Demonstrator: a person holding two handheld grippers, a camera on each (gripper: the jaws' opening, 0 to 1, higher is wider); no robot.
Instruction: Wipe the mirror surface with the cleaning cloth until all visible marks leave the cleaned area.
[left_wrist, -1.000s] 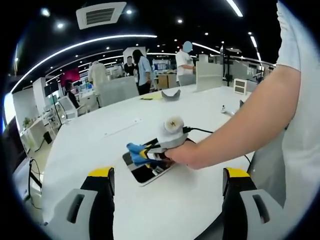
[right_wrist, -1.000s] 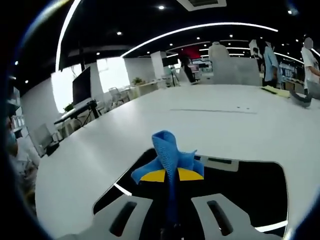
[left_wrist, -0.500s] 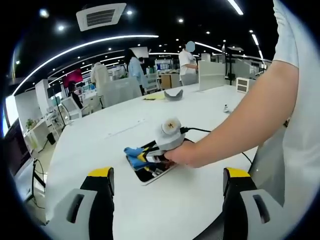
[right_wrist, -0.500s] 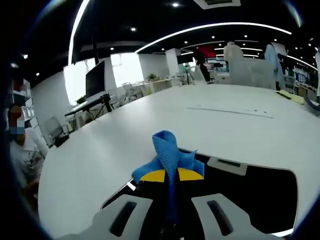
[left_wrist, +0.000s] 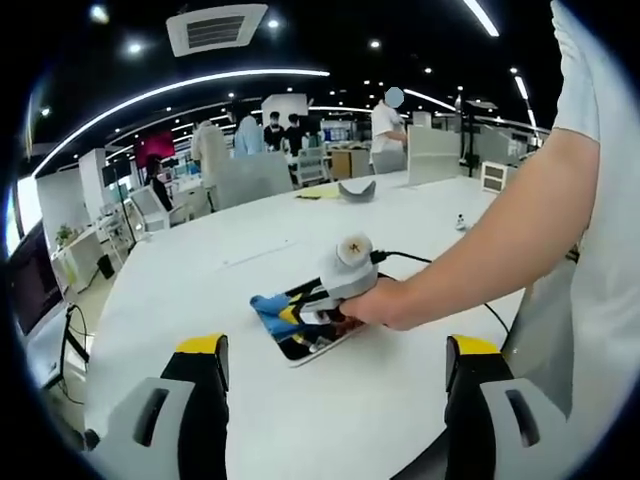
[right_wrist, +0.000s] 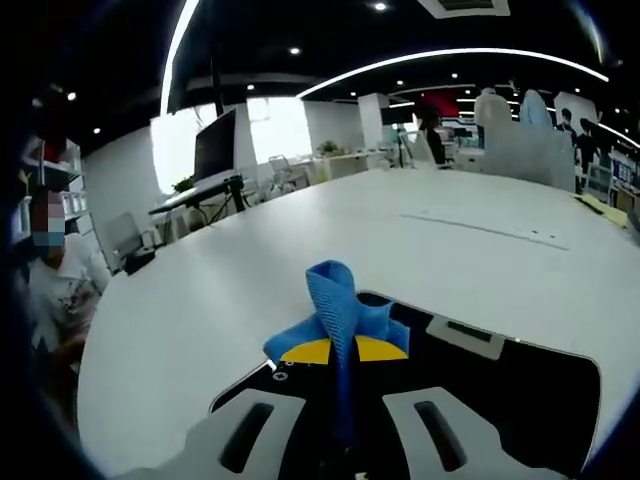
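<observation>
Our right hand-held gripper (right_wrist: 343, 350) is clamped on the cloth (right_wrist: 338, 310), pressed onto the mirror (right_wrist: 500, 400) lying directly beneath and ahead on the worktop (right_wrist: 300, 250). Our left hand-held gripper (left_wrist: 335, 365) waits apart, farther off, mirror straight ahead.

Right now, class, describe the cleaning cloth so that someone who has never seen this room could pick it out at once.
Start at the big white table and find the dark mirror lying flat near its edge. The cloth sits bunched over that mirror, pinched in the right gripper. It is the bright blue, woven thing among white, grey and black.
</observation>
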